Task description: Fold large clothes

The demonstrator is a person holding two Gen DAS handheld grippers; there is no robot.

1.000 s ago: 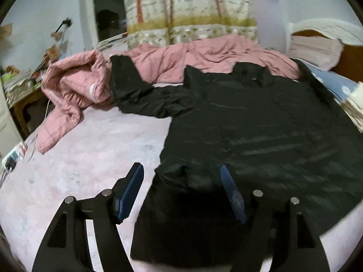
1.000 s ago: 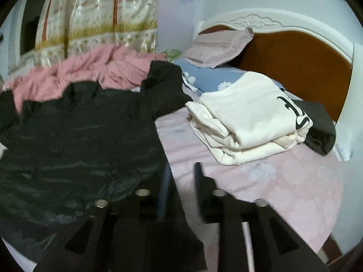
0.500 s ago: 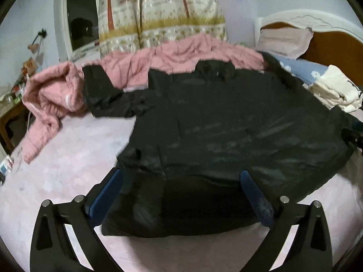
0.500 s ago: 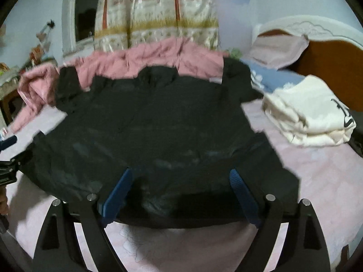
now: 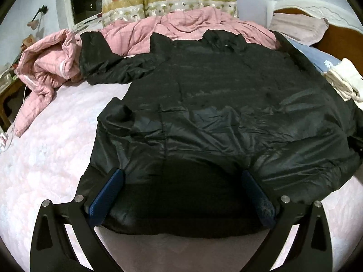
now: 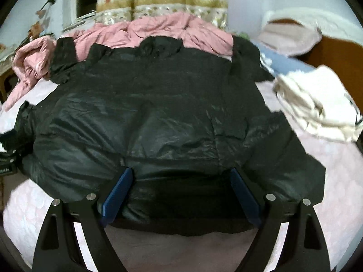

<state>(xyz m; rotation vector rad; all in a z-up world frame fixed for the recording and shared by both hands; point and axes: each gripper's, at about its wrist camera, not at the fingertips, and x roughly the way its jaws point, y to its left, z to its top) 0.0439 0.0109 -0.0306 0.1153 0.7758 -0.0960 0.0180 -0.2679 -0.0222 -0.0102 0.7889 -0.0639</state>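
Note:
A large black puffer jacket [image 5: 226,113] lies spread flat on the pink bed sheet [image 5: 45,158], collar away from me and hem toward me. Its left sleeve [image 5: 102,68] bends outward over the sheet. My left gripper [image 5: 181,173] stands open wide over the hem's left part, with the blue pads [image 5: 109,192] on either side of the fabric and not pressing it. In the right wrist view the jacket [image 6: 158,117] fills the middle. My right gripper [image 6: 180,170] is open wide over the hem's right part, and nothing is pinched.
A crumpled pink quilt [image 5: 181,25] lies behind the jacket along the far side. A folded cream garment [image 6: 317,106] sits to the right beside a blue pillow [image 5: 317,54] and the wooden headboard [image 6: 340,52]. Curtain and window stand behind.
Both grippers opened from narrow to wide, the right from nearly shut. Both views swung toward the middle of the jacket and dropped closer to its hem, which now lies flat.

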